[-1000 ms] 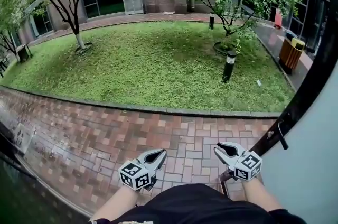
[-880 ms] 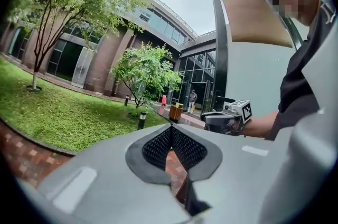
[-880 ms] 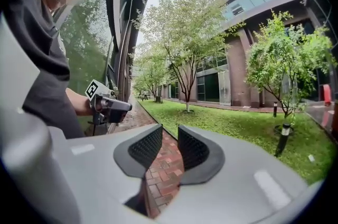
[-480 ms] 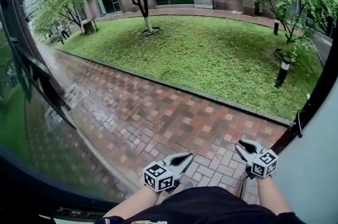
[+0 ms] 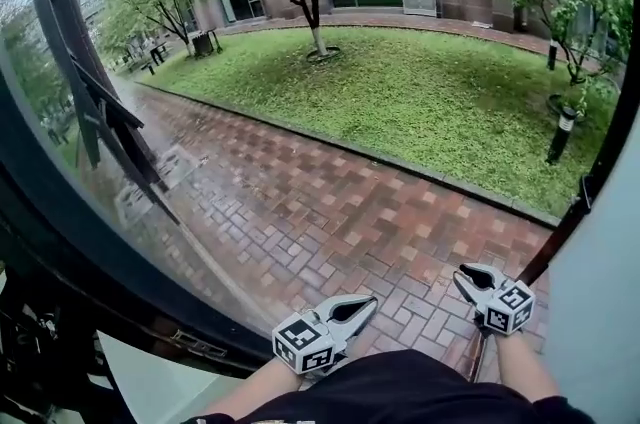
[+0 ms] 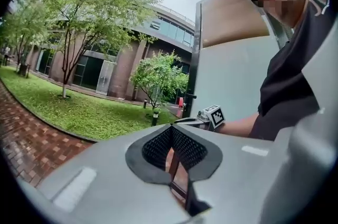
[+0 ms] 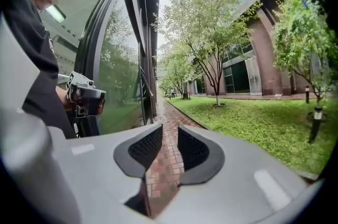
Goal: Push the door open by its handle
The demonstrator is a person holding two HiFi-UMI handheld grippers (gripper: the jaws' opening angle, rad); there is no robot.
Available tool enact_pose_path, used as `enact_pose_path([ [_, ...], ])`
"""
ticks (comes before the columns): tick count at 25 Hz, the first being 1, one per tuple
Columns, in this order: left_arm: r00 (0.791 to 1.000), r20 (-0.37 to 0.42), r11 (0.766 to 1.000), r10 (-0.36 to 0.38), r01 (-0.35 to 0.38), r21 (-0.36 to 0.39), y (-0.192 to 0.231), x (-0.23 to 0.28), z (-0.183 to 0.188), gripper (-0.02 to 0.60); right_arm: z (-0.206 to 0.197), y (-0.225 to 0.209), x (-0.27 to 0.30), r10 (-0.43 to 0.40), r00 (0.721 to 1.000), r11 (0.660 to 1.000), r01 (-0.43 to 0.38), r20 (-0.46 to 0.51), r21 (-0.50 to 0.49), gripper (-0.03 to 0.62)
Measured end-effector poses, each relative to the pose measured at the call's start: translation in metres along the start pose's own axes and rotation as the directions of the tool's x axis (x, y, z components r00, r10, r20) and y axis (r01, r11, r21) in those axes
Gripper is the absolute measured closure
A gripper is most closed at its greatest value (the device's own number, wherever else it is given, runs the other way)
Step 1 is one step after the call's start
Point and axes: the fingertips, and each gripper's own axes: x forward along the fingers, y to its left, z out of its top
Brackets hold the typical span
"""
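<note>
The white door (image 5: 600, 312) stands swung open at the right of the head view. Its black edge (image 5: 560, 247) runs up to a small dark handle (image 5: 588, 193). In the left gripper view the same door (image 6: 232, 75) and handle (image 6: 189, 96) show behind my right gripper (image 6: 183, 120). My right gripper (image 5: 463, 278) hovers just left of the door's edge, below the handle, touching nothing. Its jaws are open and empty (image 7: 169, 136). My left gripper (image 5: 370, 304) is held over the brick paving. It is shut, its tips meeting on nothing (image 6: 171, 129).
A curved glass pane in a dark frame (image 5: 60, 212) fills the left. Wet red brick paving (image 5: 330, 202) leads out to a lawn (image 5: 440, 102) with trees, short bollard lamps (image 5: 564, 134) and a brick building. The person's dark clothing (image 5: 400, 397) fills the bottom edge.
The view has swung left: the glass pane and dark frame have come in at the left. Both grippers sit further right in the picture. Their jaws have not changed.
</note>
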Motion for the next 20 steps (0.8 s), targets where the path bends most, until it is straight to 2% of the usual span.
enact_pose_path([
  [4, 0.99, -0.044, 0.989, -0.136, 0.139, 0.052, -0.048, -0.07, -0.035, 0.581, 0.006, 0.083, -0.011, -0.078, 0.996, 0.996, 0.08, 0.031, -0.04, 0.51],
  [6, 0.977, -0.078, 0.974, -0.198, 0.205, 0.094, -0.072, -0.115, -0.054, 0.581, 0.002, 0.138, -0.018, -0.113, 0.993, 0.994, 0.113, 0.044, -0.01, 0.51],
  [8, 0.965, -0.086, 0.961, -0.248, 0.256, 0.104, -0.085, -0.162, -0.059, 0.581, -0.004, 0.202, -0.02, -0.119, 0.992, 0.992, 0.118, 0.03, 0.035, 0.51],
  [10, 0.958, -0.073, 0.955, -0.277, 0.283, 0.087, -0.091, -0.204, -0.053, 0.581, -0.008, 0.26, -0.022, -0.118, 0.993, 0.992, 0.118, -0.006, 0.04, 0.51],
  [12, 0.955, -0.04, 0.953, -0.295, 0.297, 0.058, -0.097, -0.234, -0.042, 0.581, -0.003, 0.299, -0.037, -0.139, 0.99, 0.99, 0.139, -0.028, 0.021, 0.51],
  [16, 0.951, 0.005, 0.951, -0.31, 0.31, 0.016, -0.105, -0.274, -0.036, 0.581, 0.011, 0.343, -0.079, -0.221, 0.975, 0.975, 0.221, -0.027, -0.005, 0.51],
  [20, 0.946, 0.005, 0.946, -0.325, 0.325, -0.01, -0.119, -0.301, -0.05, 0.581, 0.011, 0.379, -0.112, -0.279, 0.96, 0.96, 0.279, -0.004, 0.009, 0.51],
])
